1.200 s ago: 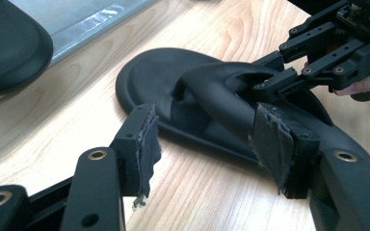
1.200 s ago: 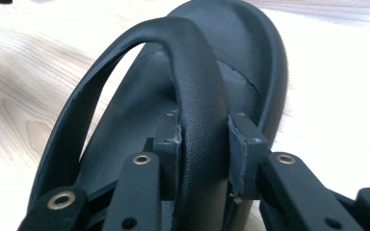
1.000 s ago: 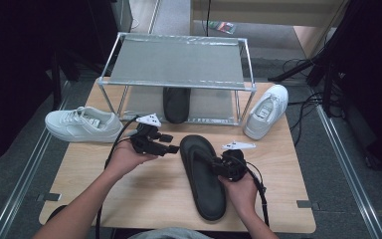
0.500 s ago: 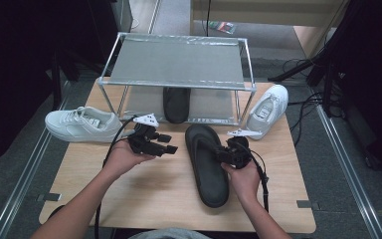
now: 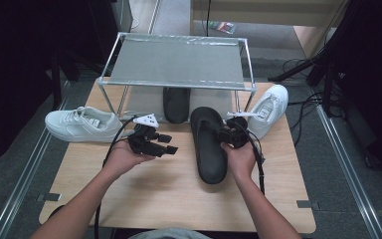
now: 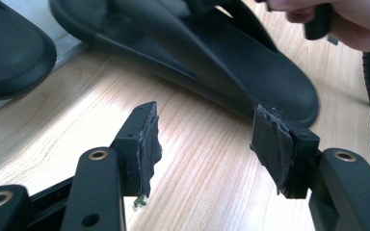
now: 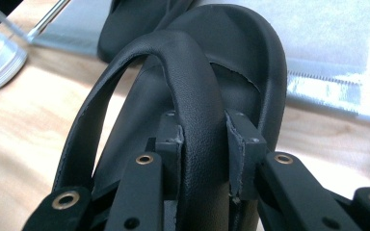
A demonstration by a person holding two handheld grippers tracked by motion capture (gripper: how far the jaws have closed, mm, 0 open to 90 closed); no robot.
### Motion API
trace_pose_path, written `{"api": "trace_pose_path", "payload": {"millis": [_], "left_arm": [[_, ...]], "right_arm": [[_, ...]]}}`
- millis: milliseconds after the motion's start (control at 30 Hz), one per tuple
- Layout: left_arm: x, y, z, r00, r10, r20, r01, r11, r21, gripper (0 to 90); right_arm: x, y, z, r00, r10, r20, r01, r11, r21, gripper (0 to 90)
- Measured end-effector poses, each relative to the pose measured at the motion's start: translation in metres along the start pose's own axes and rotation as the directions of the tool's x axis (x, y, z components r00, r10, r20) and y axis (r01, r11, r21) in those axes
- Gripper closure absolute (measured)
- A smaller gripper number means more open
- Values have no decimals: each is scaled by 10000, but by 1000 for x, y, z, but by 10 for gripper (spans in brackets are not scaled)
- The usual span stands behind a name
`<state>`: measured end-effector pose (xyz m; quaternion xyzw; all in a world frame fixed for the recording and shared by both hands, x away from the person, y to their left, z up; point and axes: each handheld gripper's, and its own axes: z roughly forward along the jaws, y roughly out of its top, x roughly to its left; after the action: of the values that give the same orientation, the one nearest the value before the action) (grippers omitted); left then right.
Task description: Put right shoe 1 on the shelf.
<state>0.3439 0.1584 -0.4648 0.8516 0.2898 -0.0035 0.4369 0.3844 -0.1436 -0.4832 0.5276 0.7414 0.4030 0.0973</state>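
Clamping the strap of the black sandal [image 5: 208, 144], the right gripper [image 5: 229, 134] is holding it just before the metal rack [image 5: 176, 64]; the left gripper [image 5: 165, 144] is hovering left of the sandal, jaws wide, empty. No legible writing.

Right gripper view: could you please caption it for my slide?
Right tool shut on black rubber sandal's strap above the wooden table.

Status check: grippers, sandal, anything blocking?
Right gripper shut on the black sandal by its strap. Left gripper open, holding nothing. Second sandal under the rack, just beside the path.
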Motion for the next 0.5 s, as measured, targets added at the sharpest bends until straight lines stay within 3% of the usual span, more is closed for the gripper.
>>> {"api": "trace_pose_path", "payload": {"millis": [200,500], "left_arm": [[0,0,0,10000,45,28,-45,10000,-39,432],[0,0,1,9999,40,104,-40,10000,-13,432]], "right_arm": [[-3,12,18,9984,-122,554,122,9999,-3,715],[-8,25,42,9958,527,745,-510,9984,-249,713]]}}
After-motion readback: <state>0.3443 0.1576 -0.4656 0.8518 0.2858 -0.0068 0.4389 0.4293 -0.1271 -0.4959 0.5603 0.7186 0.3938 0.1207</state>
